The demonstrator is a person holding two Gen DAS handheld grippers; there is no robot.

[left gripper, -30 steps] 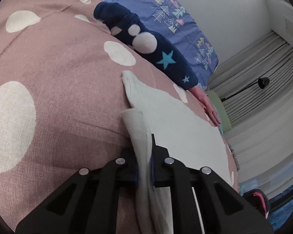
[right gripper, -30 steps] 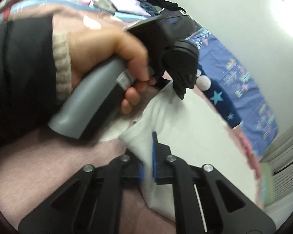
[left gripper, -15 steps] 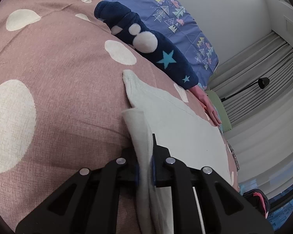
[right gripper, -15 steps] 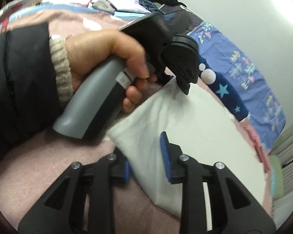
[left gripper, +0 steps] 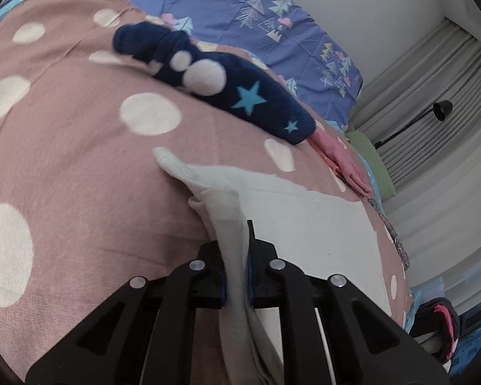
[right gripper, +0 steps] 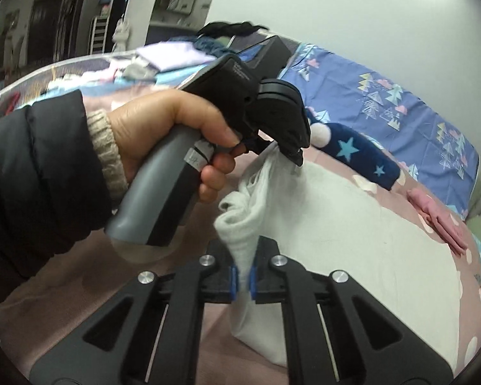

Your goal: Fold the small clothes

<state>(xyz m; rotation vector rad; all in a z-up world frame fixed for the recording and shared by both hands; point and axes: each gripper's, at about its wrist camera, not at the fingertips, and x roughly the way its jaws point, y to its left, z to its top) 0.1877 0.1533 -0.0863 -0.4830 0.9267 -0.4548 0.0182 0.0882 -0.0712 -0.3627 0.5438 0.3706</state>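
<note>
A white garment is lying spread on the pink polka-dot bedspread, and both grippers are pinching its near edge. The left gripper is clamped tight on a bunched fold of the cloth, which is standing up between its blue-padded jaws. The right gripper is likewise squeezing a gathered corner of the garment, its jaws having just snapped closed onto it, with the fabric puffing out above the pads. In the right wrist view, the person's left hand, in a dark sleeve with a knitted cuff, is gripping the grey handle just beside the garment. Beyond the garment, a navy fleece piece with stars is lying on the bedspread, and near it a pink folded item is resting.
</note>
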